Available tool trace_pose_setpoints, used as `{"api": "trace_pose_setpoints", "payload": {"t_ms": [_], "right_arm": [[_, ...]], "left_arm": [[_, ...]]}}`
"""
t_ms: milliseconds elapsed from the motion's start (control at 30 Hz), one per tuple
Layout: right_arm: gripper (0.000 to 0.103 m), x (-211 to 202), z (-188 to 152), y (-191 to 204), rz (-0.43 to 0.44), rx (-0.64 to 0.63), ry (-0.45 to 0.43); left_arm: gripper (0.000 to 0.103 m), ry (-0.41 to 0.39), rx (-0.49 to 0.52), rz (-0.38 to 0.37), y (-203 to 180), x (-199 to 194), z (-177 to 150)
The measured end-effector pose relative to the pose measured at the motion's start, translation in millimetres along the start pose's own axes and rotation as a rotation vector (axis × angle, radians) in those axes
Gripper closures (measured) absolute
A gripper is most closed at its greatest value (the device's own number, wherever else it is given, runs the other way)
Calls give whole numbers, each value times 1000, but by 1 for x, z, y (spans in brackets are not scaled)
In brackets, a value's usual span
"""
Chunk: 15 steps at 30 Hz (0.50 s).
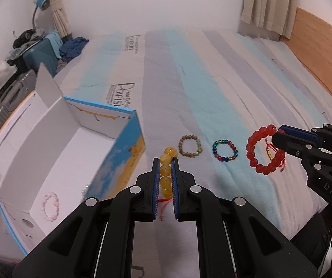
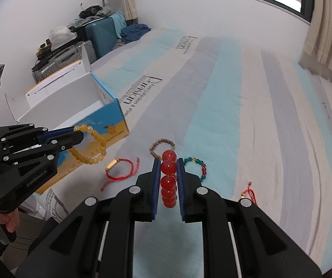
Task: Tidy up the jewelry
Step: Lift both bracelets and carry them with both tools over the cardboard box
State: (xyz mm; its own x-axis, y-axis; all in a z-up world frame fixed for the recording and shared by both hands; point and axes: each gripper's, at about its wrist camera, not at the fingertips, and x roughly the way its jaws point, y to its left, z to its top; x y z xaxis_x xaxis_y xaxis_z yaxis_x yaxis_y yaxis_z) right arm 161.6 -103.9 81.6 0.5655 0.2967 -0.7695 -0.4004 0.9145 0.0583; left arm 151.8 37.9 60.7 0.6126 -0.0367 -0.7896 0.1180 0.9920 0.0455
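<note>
Above the striped bed [image 1: 212, 74], the left gripper [image 1: 166, 162] has its jaws clamped on a yellow bead bracelet [image 1: 166, 169] beside the open box [image 1: 124, 148], while the right gripper [image 2: 168, 164] pinches a red bead bracelet [image 2: 168, 180]. A brown bracelet [image 1: 190, 145], a multicoloured bracelet [image 1: 225, 150] and a red cord bracelet [image 2: 119, 170] lie on the bed; a pink bracelet [image 1: 50, 206] sits in the box.

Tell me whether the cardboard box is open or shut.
Open: the cardboard box has its flaps raised, and a pink bracelet lies on its white floor.
</note>
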Motion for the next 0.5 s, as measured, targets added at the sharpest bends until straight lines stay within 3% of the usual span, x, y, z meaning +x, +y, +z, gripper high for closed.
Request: {"api": "trace_pose_setpoints", "payload": {"t_ms": [500], "right_arm": [[90,-2,40,69,61,-92,-38]], "left_arm": [[94,-32,-73,65,66,-35,-3]]}}
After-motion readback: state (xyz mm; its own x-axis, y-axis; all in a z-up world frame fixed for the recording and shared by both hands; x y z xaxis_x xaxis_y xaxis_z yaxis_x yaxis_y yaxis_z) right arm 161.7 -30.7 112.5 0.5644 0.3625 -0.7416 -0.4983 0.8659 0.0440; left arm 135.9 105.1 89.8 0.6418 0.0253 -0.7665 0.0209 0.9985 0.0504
